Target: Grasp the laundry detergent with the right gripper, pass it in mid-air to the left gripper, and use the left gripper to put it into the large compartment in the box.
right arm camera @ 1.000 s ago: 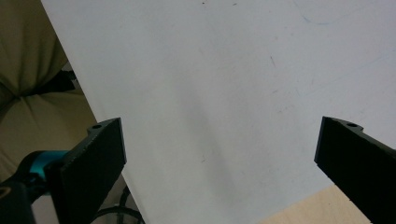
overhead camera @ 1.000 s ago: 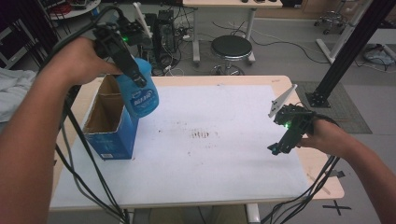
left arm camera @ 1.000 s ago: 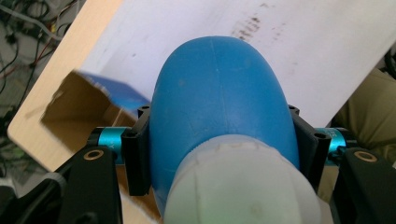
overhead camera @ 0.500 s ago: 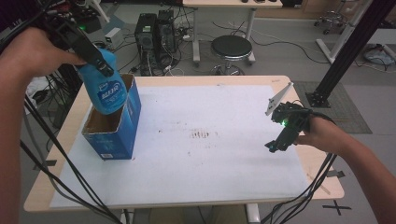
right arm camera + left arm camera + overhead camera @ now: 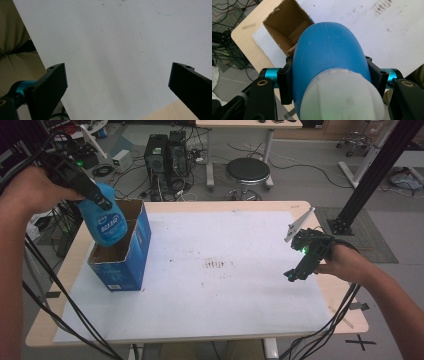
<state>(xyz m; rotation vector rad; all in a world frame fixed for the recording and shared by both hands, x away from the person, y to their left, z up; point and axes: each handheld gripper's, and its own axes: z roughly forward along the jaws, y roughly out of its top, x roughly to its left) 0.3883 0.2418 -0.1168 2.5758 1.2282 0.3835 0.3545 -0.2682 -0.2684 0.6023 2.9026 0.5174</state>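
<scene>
While clamped on the blue bottle point(image 5: 106, 222), the left tool point(image 5: 95, 200) holds it tilted over the open blue cardboard box point(image 5: 125, 255) at the tabletop's point(image 5: 240, 320) left side. Well apart at the right, the right tool point(image 5: 296, 271) hovers over the white sheet point(image 5: 225, 290), jaws wide apart, nothing between them.

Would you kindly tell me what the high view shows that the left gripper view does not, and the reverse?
High view alone: the right gripper with open jaws over the white sheet, the box's blue outside, and the bottle's label. Left gripper view alone: the bottle's white cap and both black jaws pressed on its sides. Both: the blue bottle above the open cardboard box, held by the left gripper.
</scene>
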